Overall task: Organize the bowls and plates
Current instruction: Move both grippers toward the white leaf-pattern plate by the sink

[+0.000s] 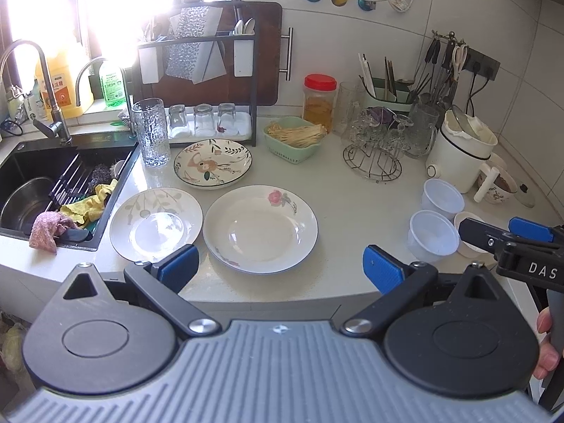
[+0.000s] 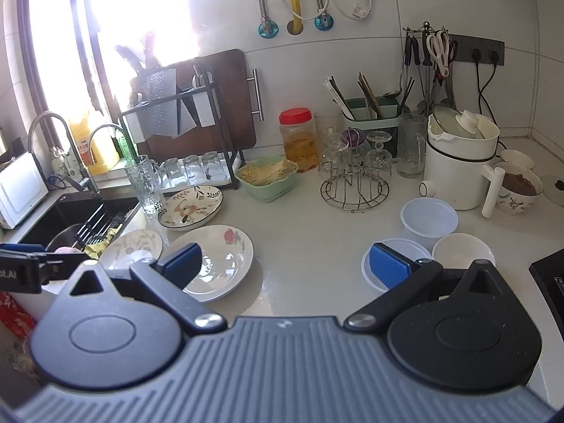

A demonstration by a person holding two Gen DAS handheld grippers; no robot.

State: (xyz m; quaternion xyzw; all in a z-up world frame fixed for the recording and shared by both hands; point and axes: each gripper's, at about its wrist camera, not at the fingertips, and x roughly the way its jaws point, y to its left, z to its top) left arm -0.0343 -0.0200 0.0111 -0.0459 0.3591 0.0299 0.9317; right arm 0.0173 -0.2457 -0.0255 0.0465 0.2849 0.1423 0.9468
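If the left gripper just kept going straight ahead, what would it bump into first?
Probably the rose plate: it lies on the counter right between the open left gripper fingers. Behind it sits the leafy plate. Depth is hard to judge, so the gripper might pass just above the rim.

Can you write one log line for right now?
left gripper: open, empty | right gripper: open, empty | three plates, bowls: unstacked on counter

Both wrist cameras look forward and down from the counter's (image 1: 335, 183) near edge. Left one's closer in. They share the plates (image 1: 260, 227) (image 2: 218, 261).
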